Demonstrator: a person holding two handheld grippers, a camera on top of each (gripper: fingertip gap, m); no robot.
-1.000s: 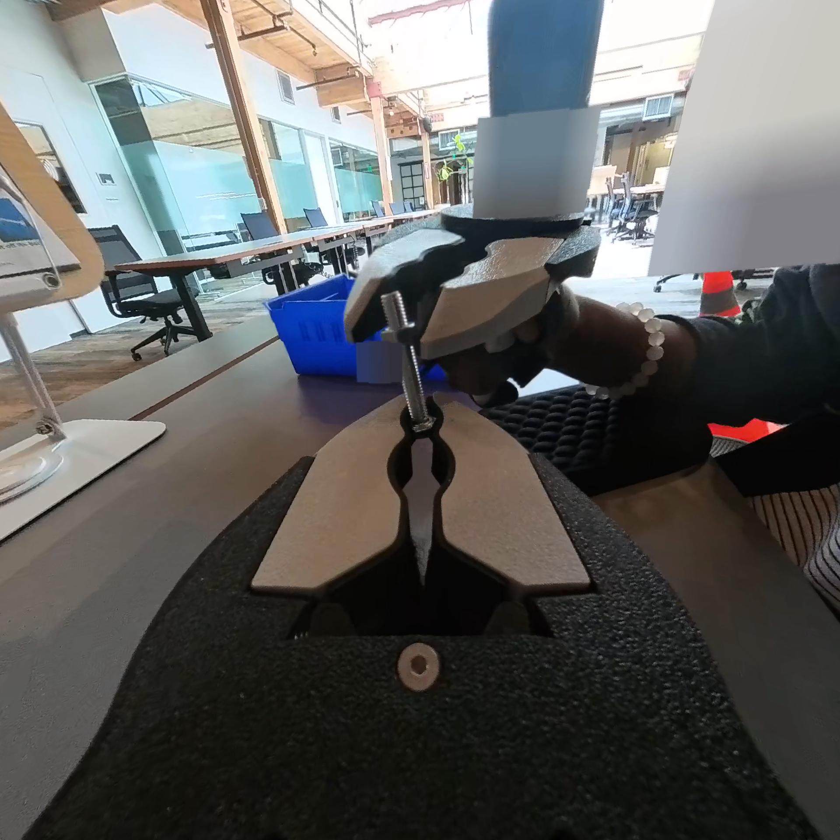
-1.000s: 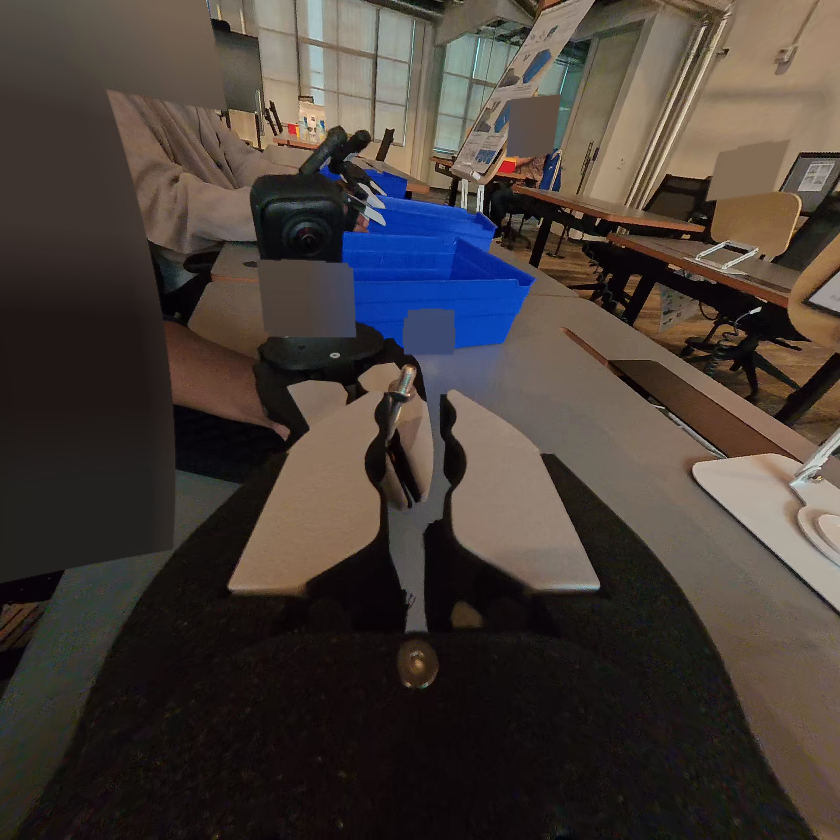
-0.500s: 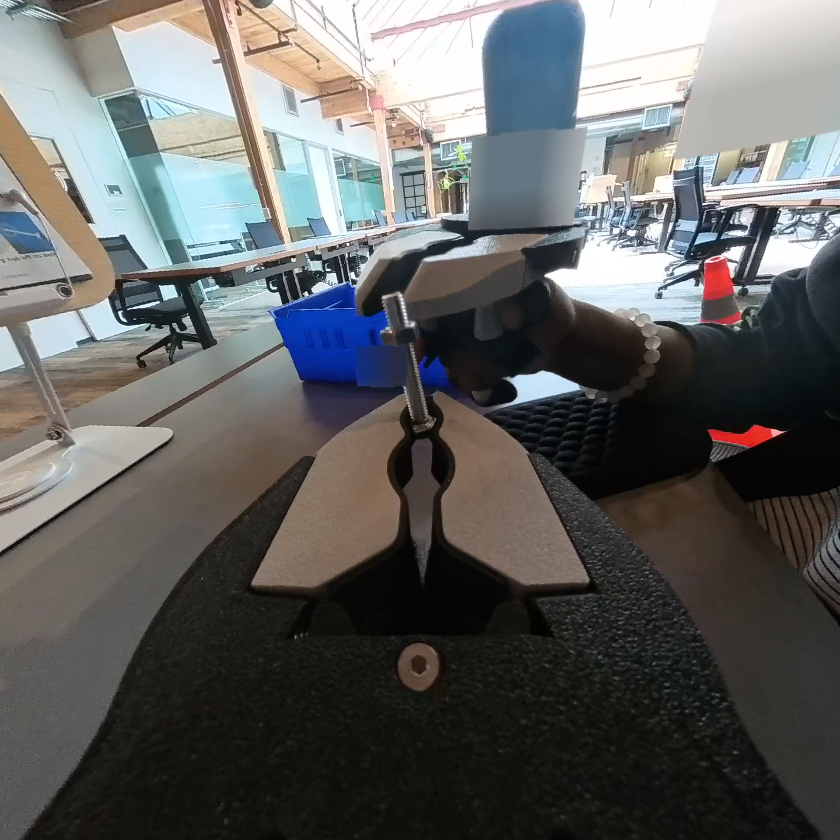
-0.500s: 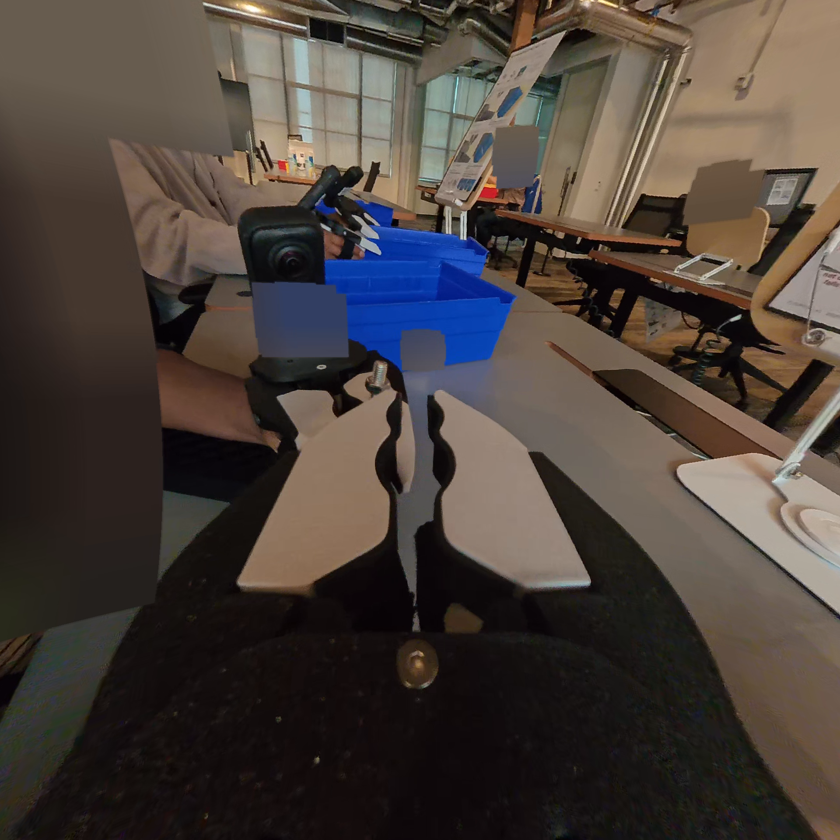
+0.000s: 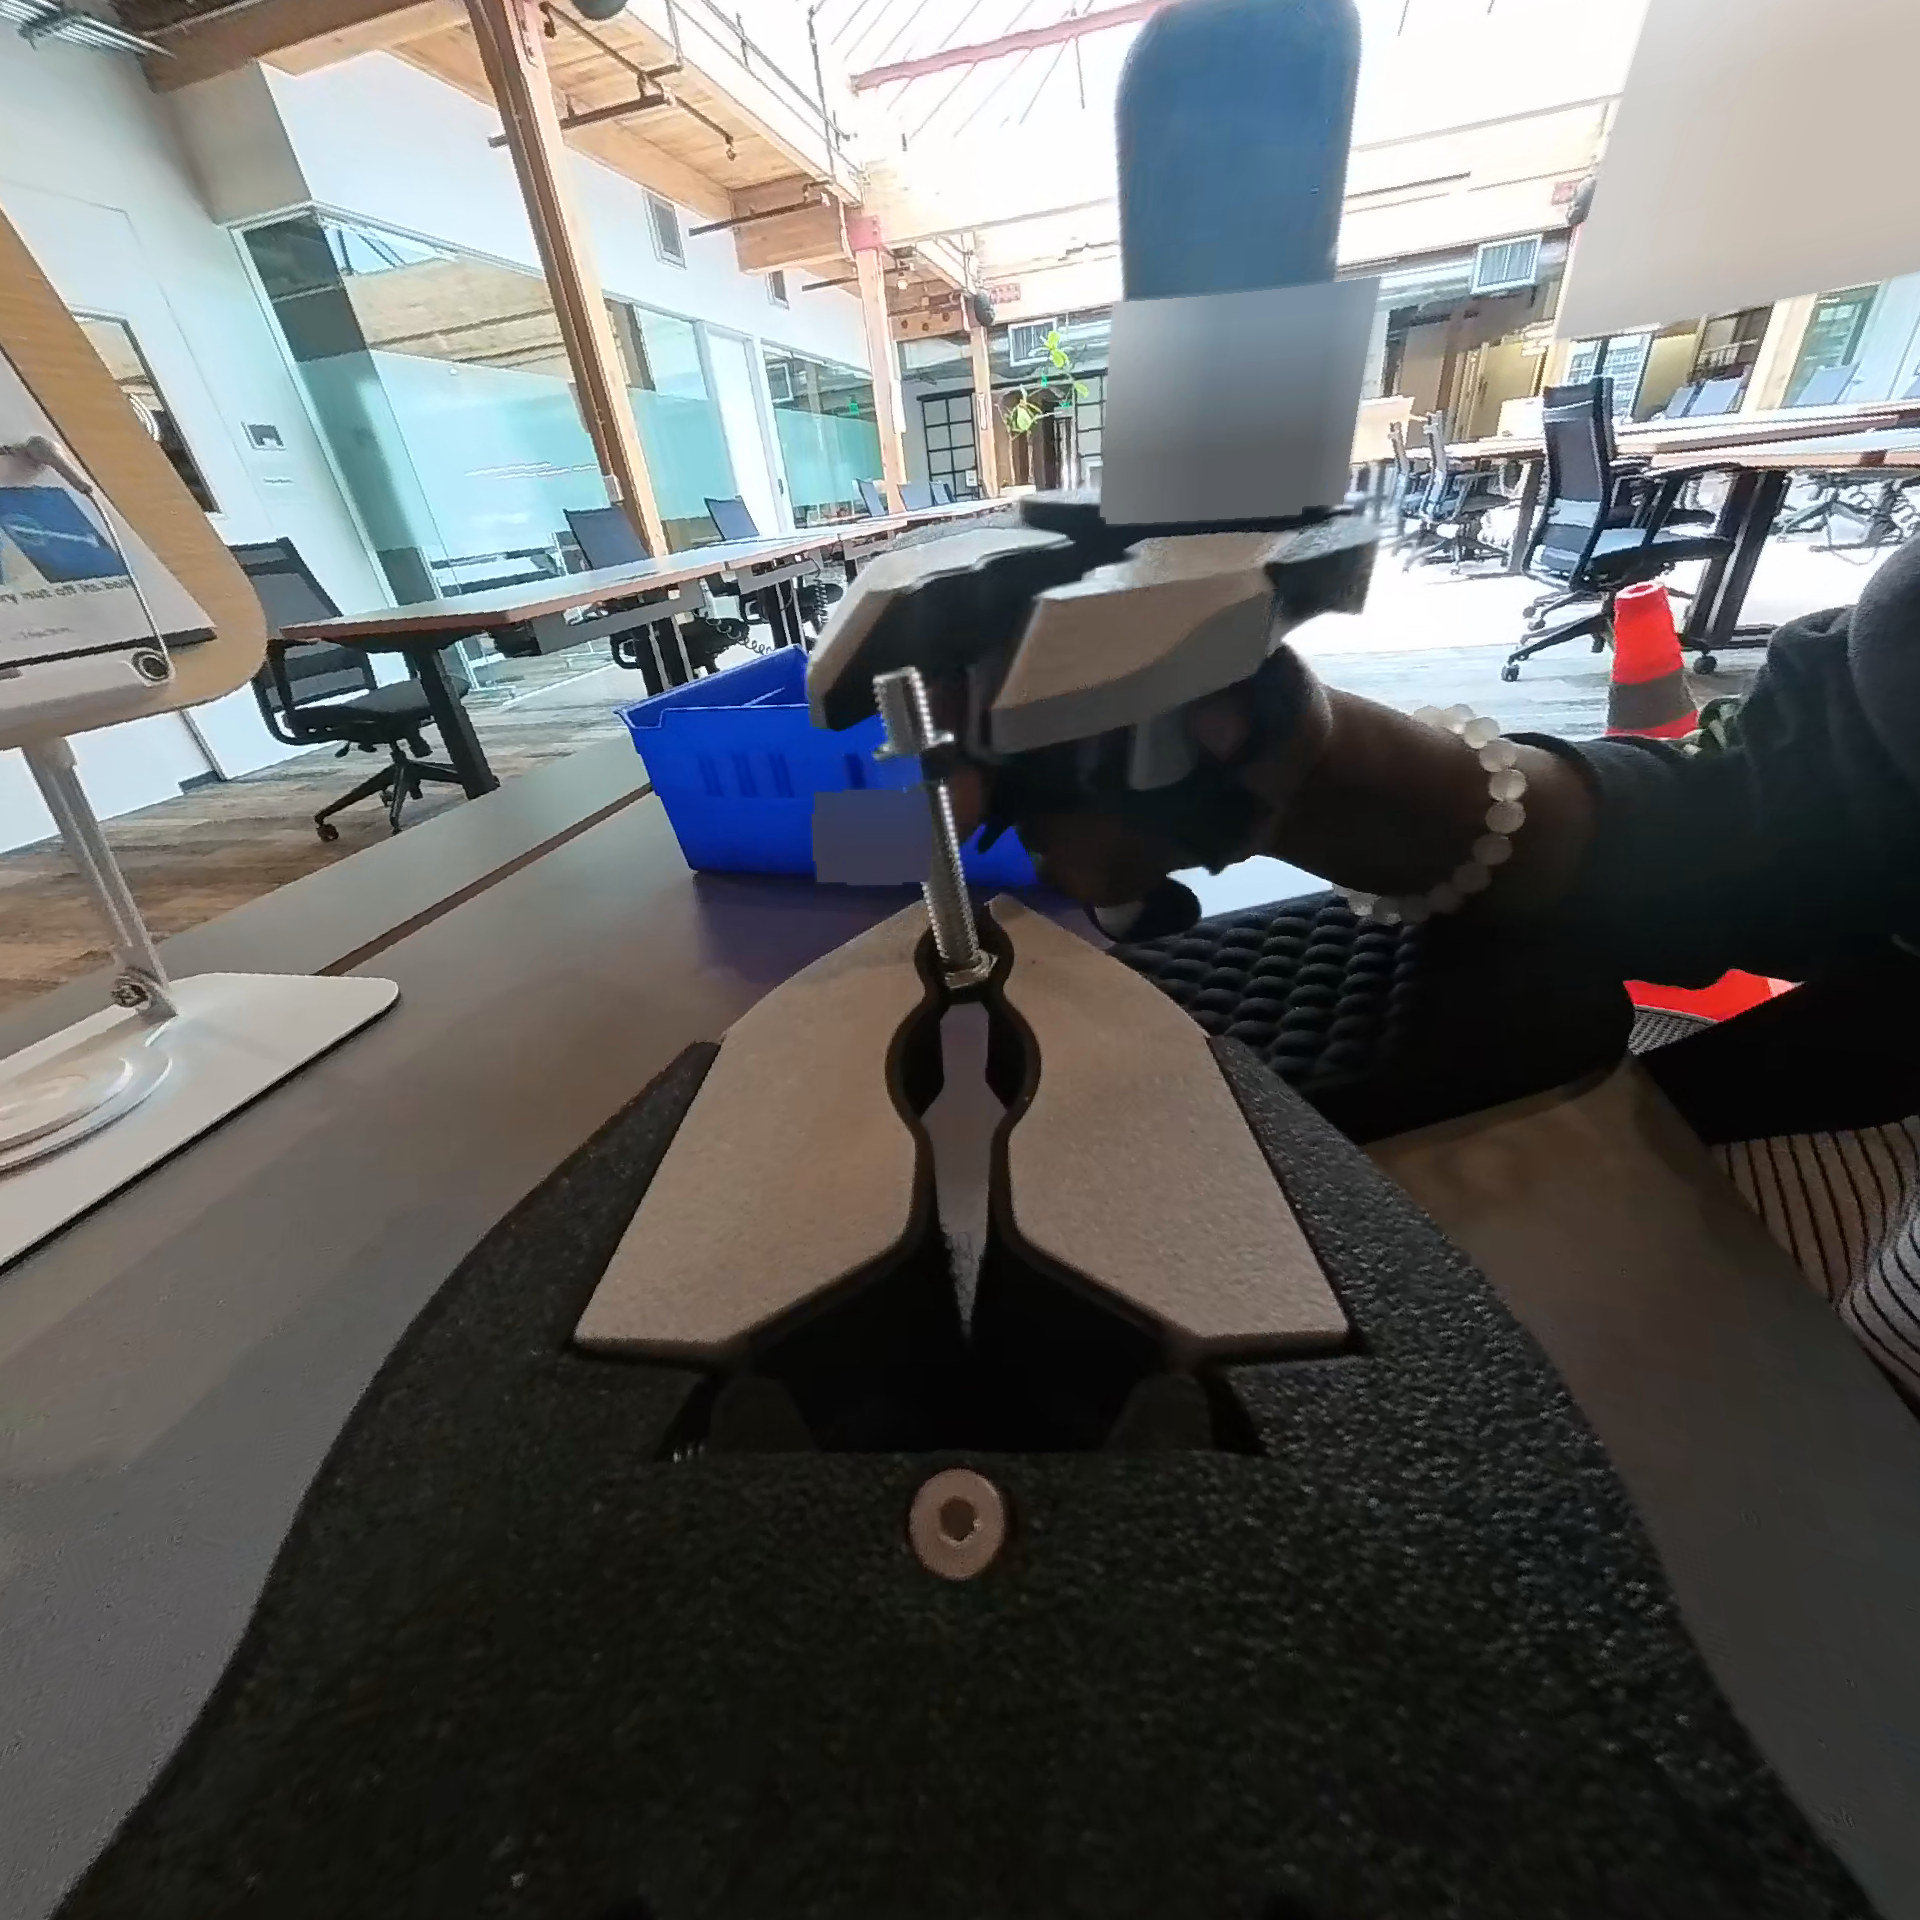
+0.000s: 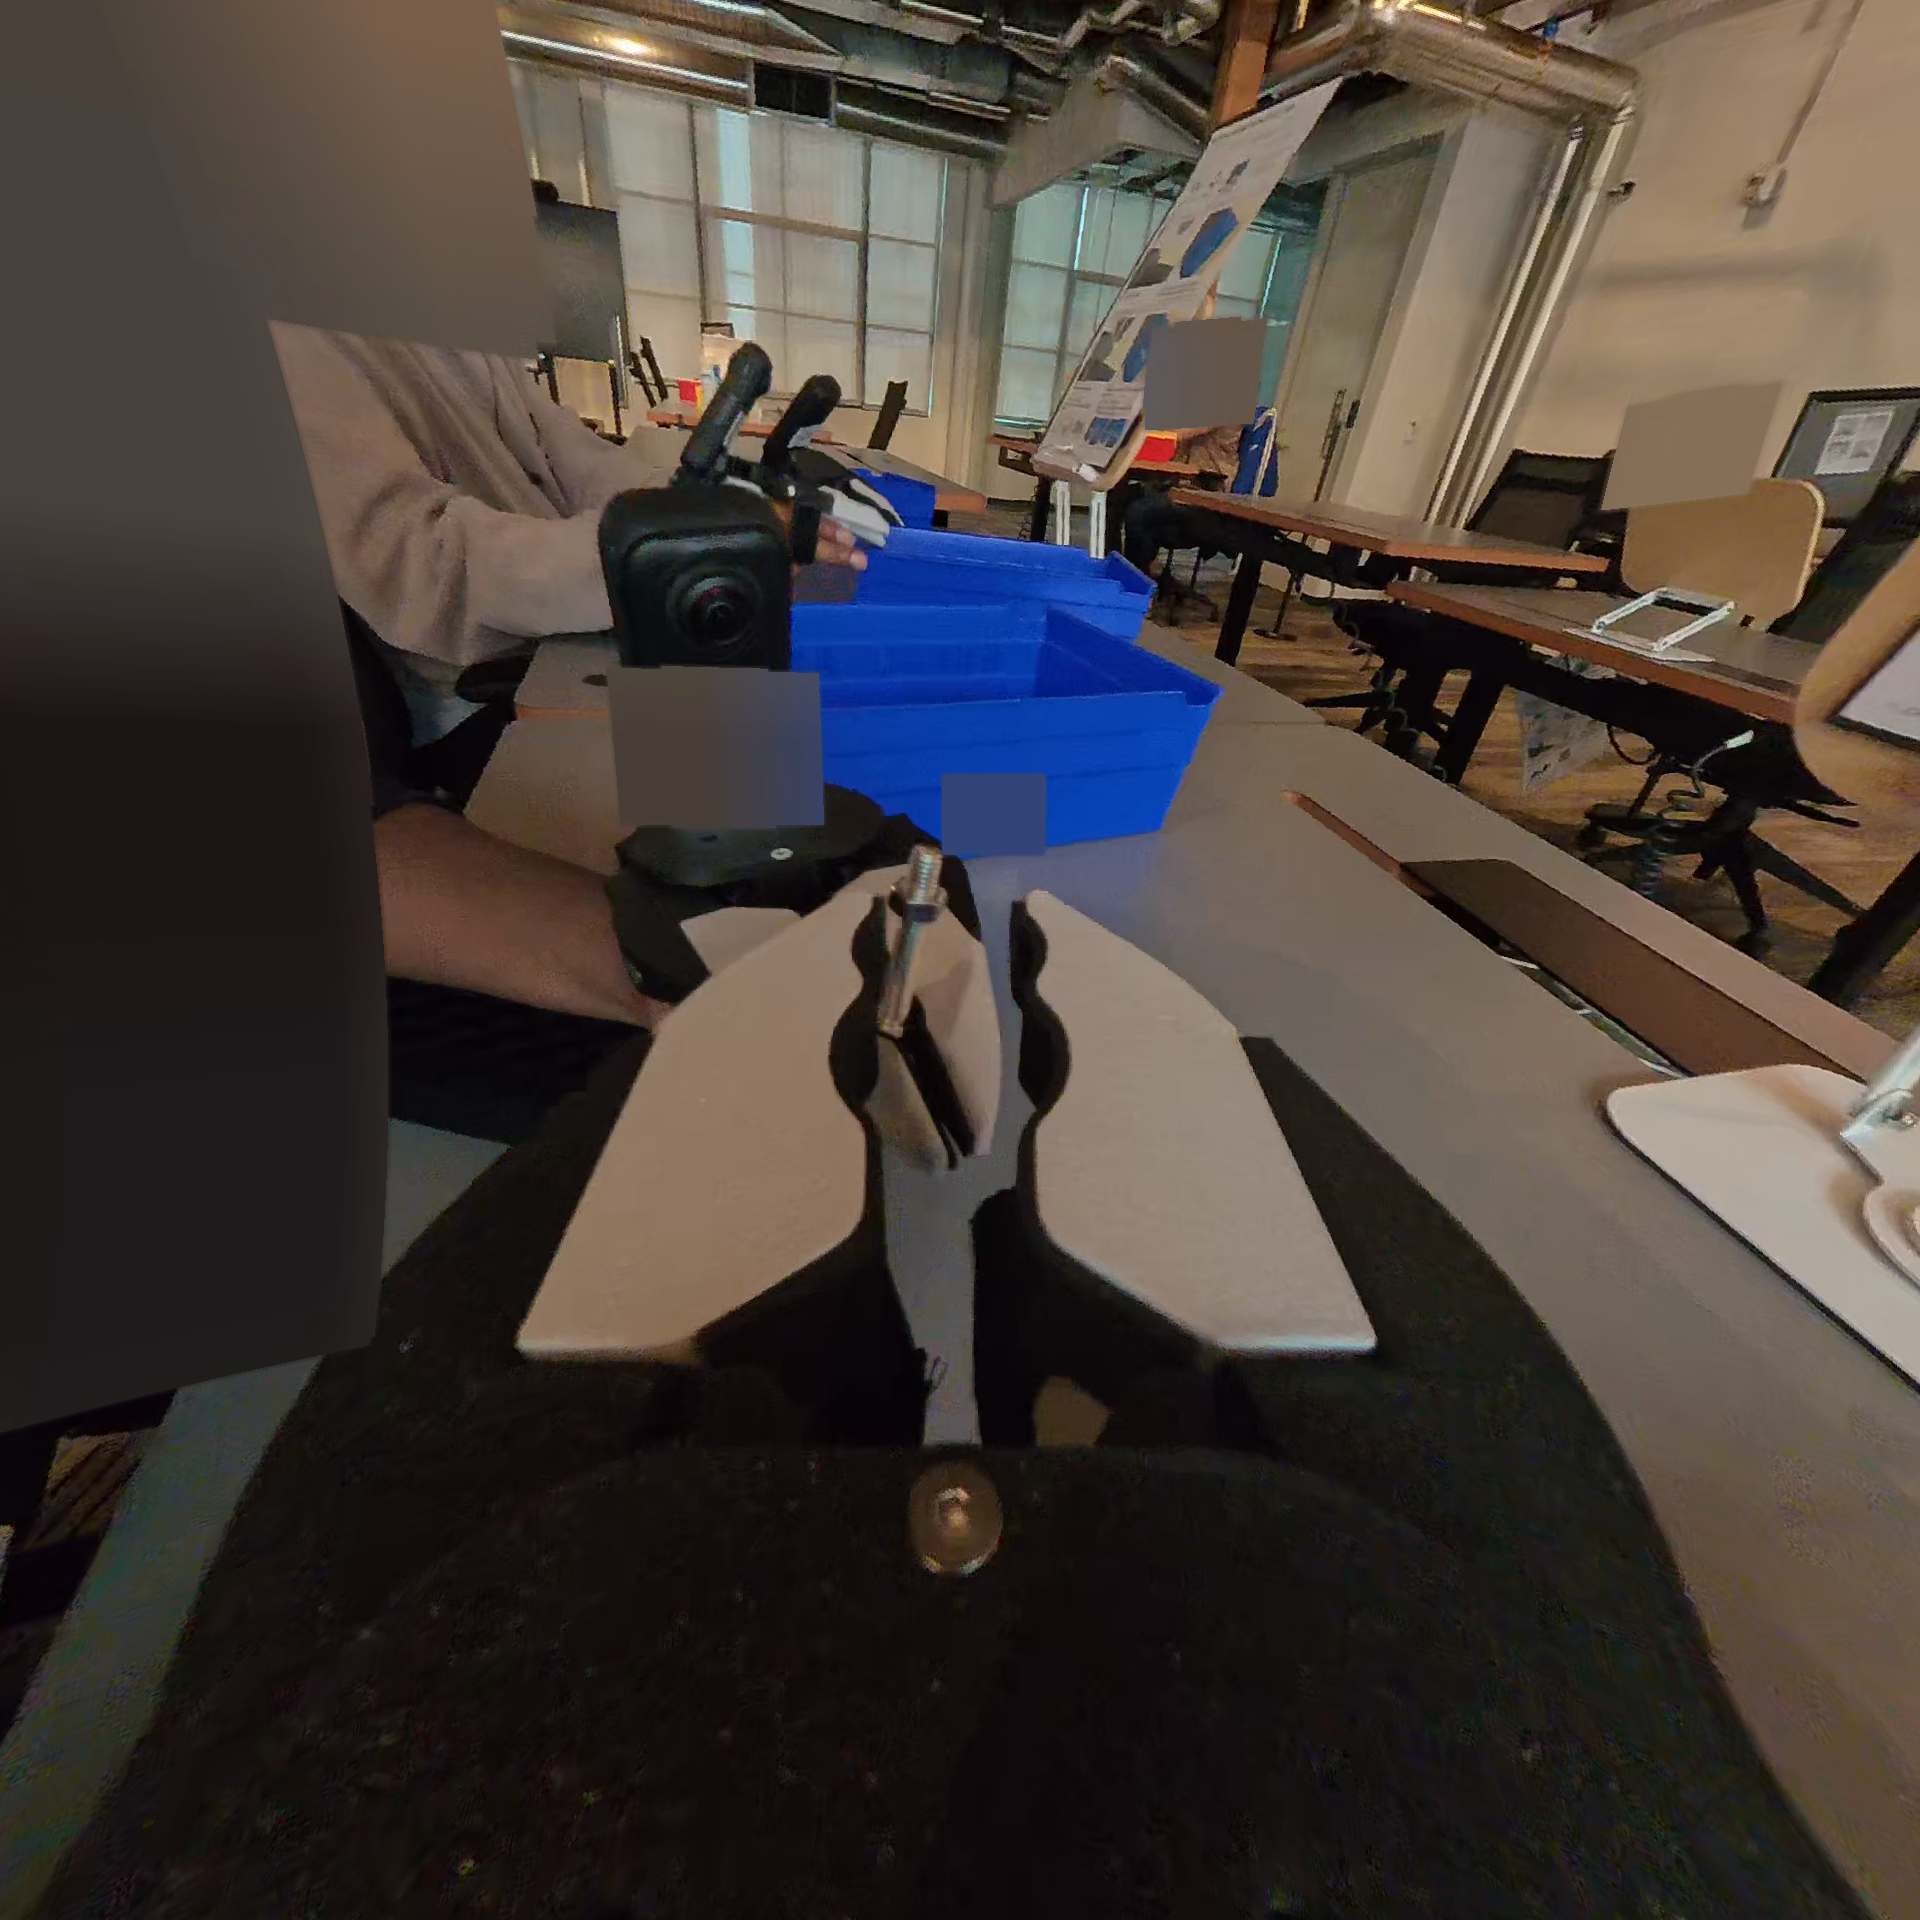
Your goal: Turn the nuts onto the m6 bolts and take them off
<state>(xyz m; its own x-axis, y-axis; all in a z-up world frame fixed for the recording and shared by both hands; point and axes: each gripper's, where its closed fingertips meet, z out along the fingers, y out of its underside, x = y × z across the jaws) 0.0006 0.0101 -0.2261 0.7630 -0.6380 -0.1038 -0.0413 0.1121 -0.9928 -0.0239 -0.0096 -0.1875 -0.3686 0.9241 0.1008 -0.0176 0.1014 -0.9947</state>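
Observation:
My left gripper is shut on the head of a silver bolt and holds it upright above the dark table. A nut sits on the thread near the bolt's top end. My right gripper is open, with its fingertips on either side of the nut. The nut lies close to its left finger and the right finger stands clear of it. In the left wrist view the right gripper comes from the right, level with the nut. The right wrist view shows the bolt rising from the left gripper's fingers.
A blue bin stands behind the bolt and also shows in the right wrist view. A white stand base lies at the table's side. A black mesh mat lies under the right hand. Another person works farther down the table. My hands' fingertips stand some 5 centimetres from each other.
My right gripper's jaws closed around the nut half a second ago and have now opened wide again. The left gripper still holds the bolt in the same place.

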